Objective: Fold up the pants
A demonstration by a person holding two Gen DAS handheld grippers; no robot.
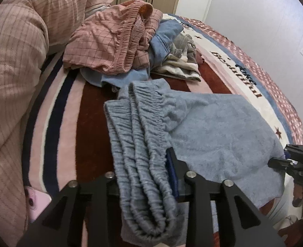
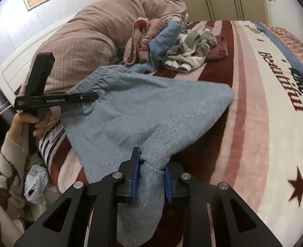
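Light blue fleece pants [image 1: 213, 127] lie folded over on the striped bed blanket. My left gripper [image 1: 145, 170] is shut on the bunched elastic waistband [image 1: 139, 144]; its right fingertip [image 1: 173, 160] shows beside the cloth and the left one is hidden under it. In the right wrist view the left gripper [image 2: 93, 97] holds the waistband at the pants' left side. My right gripper [image 2: 151, 170] is shut on a gathered end of the pants [image 2: 143, 115], with the cloth pinched between its blue pads [image 2: 136, 177] and hanging down toward the camera. The right gripper [image 1: 283, 160] also shows at the right edge of the left wrist view.
A pile of other clothes [image 1: 120, 45] (pink checked, blue, grey, striped) lies farther back on the bed [image 2: 254, 123]. A pink ribbed duvet [image 1: 13, 61] lies along the left. A pink phone [image 1: 38, 203] lies at the near left. A white plastic bag [image 2: 35, 185] lies beside the bed.
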